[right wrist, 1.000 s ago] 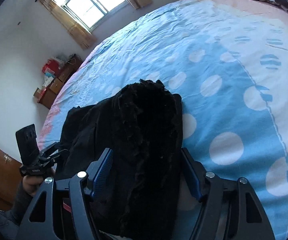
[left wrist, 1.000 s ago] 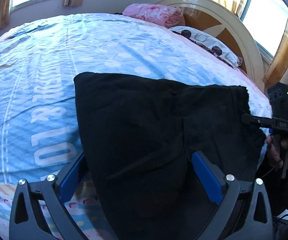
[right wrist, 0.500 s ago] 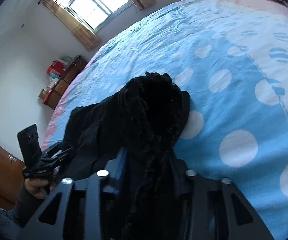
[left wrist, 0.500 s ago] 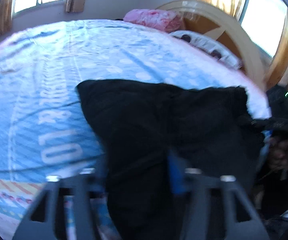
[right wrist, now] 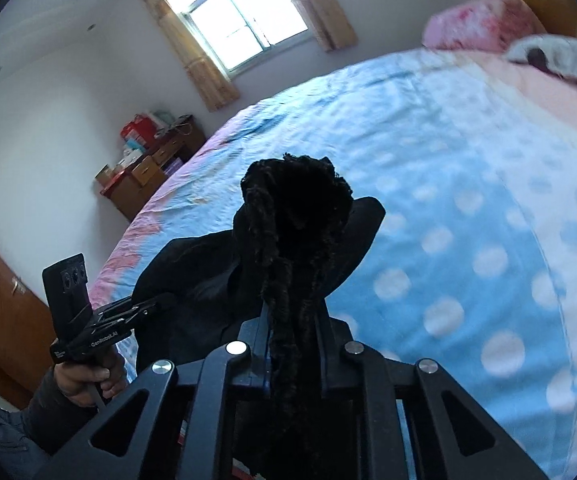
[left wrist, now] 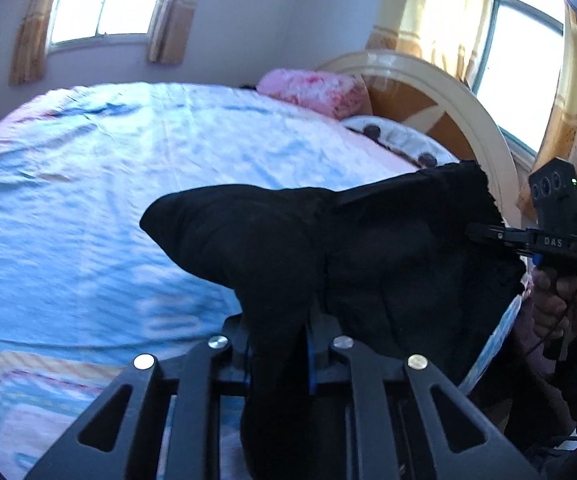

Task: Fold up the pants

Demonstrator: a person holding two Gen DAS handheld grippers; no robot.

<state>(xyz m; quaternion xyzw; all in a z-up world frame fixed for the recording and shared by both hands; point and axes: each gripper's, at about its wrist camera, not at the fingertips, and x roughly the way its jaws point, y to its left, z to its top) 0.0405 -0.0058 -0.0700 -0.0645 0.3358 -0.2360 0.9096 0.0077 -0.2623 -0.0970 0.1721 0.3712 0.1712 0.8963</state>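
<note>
Since the earlier frames, the black pants have been drawn up off the blue dotted bed: fabric that lay flat is now bunched and hanging between the 2 claws, and both claws, then spread wide around the cloth, have been brought close together on it.

The bed fills most of both views, with a curved headboard and a pink pillow at its far end. A wooden dresser stands by the wall under a window.

The pants are held over the near edge of the bed, stretched sideways from one claw to the other, so their long axis runs across between the hands. Whether the lower part rests on the bed cannot be told.

The left claw is seen closing, nearly shut, with a thick fold of smooth black fabric pinched between its jaws. The right claw is likewise closing on a fuzzy, rope-like bunch of the pants, which rises above its jaws. Each hand is visible in the other's view, gripping its handle.

For the coming fold, the free bed surface lies straight ahead of both claws; neither hand appears nearer to it.
</note>
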